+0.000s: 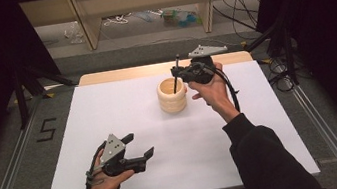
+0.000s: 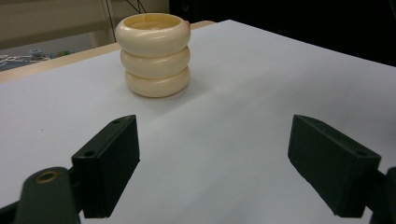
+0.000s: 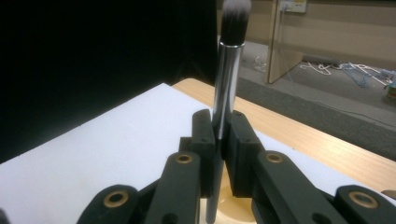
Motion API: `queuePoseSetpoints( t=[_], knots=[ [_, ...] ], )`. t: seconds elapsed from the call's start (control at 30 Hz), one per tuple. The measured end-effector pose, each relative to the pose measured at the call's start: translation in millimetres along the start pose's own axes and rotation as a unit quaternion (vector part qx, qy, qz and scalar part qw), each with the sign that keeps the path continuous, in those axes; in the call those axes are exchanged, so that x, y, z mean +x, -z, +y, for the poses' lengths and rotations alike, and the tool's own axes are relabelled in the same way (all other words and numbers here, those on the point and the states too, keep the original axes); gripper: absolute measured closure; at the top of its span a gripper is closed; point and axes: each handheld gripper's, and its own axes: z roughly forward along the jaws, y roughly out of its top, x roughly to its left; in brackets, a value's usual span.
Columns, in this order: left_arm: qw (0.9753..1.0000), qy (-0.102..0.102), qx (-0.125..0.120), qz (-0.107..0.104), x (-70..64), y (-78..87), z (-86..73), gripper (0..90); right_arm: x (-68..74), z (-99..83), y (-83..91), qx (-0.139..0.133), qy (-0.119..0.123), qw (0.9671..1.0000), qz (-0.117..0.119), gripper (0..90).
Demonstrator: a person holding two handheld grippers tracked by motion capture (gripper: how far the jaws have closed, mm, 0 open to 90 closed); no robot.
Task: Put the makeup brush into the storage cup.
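Right tongs point(image 3: 222, 140) are clamped on the makeup brush point(image 3: 227, 79), its handle dipping into the cream ribbed holder point(image 1: 172, 95) mid-bench. Left tongs point(image 2: 212, 163) sit wide open, empty (well apart). Risk: the tilted handle catches the rim and tips the holder.

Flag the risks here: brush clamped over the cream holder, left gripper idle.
The right gripper pinches the brush on its slick metal ferrule, so it could slip or tilt. The holder stands free and unbraced; the left gripper rests apart, open, so a bump on the rim might tip it.
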Motion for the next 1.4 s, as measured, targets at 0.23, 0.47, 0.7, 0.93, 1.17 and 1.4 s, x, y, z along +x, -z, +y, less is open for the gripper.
queuePoseSetpoints(
  t=[0.23,0.47,0.7,0.93,1.17,1.4],
  knots=[
    [1.0000,0.001,0.001,0.000,0.5,0.2,0.4,16.4,-6.2,4.8,-10.0,0.005,0.004,0.9999,-0.016,83.6],
    [1.0000,-0.005,0.000,0.002,0.7,0.4,0.9,16.6,-13.1,4.8,-18.9,0.012,0.002,0.9996,-0.026,83.6],
    [1.0000,-0.005,-0.001,0.001,0.9,0.4,1.0,16.6,-13.9,4.8,-27.6,0.017,0.001,0.9994,-0.031,83.6],
    [1.0000,-0.004,-0.001,0.000,0.7,0.5,1.2,16.5,-14.6,1.4,-39.9,0.026,-0.005,0.9991,-0.034,83.6],
    [1.0000,-0.005,-0.002,0.000,0.7,0.4,1.2,16.5,-16.0,-2.5,-46.8,0.037,0.000,0.9985,-0.041,83.6],
    [1.0000,0.000,-0.002,0.000,0.1,0.3,1.1,16.5,-16.4,-6.2,-52.5,0.047,0.001,0.9979,-0.044,83.6]
  ],
)
